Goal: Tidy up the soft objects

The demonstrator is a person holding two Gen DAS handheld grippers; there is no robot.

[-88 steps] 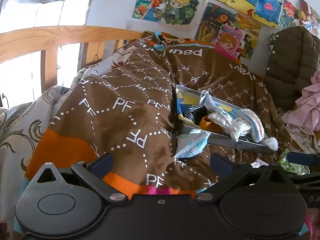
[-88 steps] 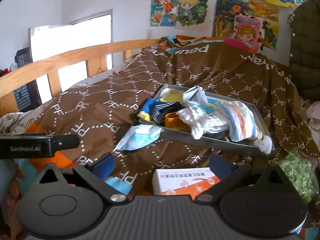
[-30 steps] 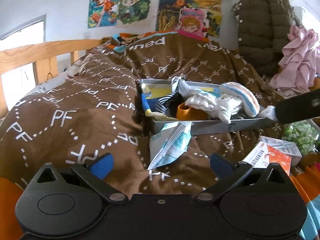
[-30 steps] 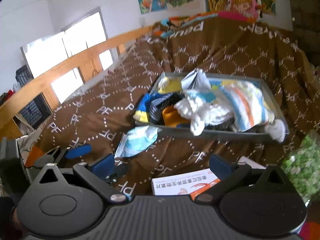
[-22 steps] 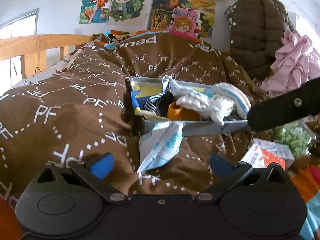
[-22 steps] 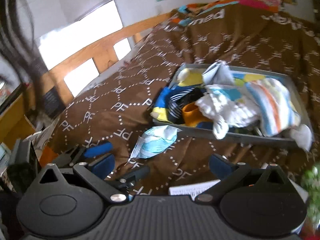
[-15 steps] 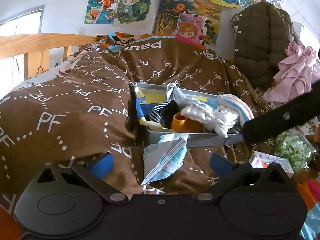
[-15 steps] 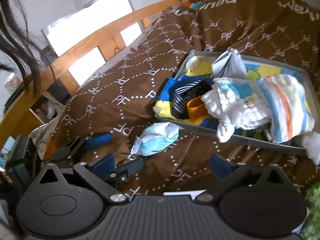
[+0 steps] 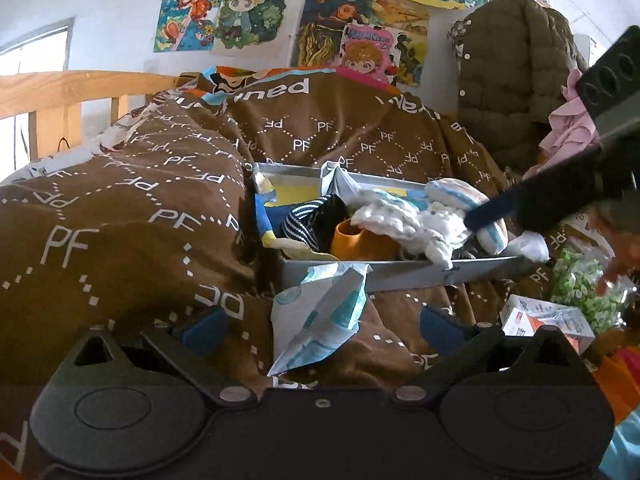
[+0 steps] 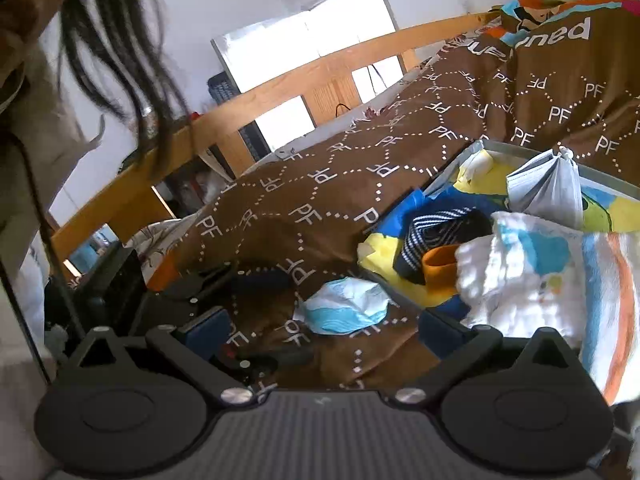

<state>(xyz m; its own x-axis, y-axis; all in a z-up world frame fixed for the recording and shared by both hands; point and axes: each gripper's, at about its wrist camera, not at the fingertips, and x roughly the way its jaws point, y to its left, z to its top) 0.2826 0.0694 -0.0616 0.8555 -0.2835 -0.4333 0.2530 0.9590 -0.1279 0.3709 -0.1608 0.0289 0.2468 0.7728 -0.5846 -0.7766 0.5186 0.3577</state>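
Your bed is covered by a brown quilt (image 9: 132, 216) printed with white "PF" diamonds, wooden rail (image 10: 280, 92) along the far left side. Posters (image 9: 248, 12) on the far wall, a puffy olive jacket (image 9: 516, 76) hanging far right. A grey tray (image 9: 400, 274) sits on the quilt, middle of the bed, heaped with soft things: striped white-blue-orange towel (image 10: 560, 276) on its right part, white fluffy cloth (image 9: 404, 220) draped over the middle, navy striped sock (image 9: 308, 220) and an orange piece (image 9: 360, 242) near the front wall, yellow-blue cloth (image 10: 400, 224) at the left end, a folded face mask (image 10: 548, 188) standing at the far side. One crumpled blue-white packet (image 9: 324, 316) lies on the quilt just outside the tray's near wall, touching it in the left view. Bag of green bits (image 9: 580, 292) and a white-orange box (image 9: 544, 320) lie near right. Your left tongs (image 9: 320, 326) are spread wide, empty, low over the quilt with the packet between the pads. Your right tongs (image 10: 320, 330) are also spread wide and empty, above the tray's near left corner, packet just beyond.
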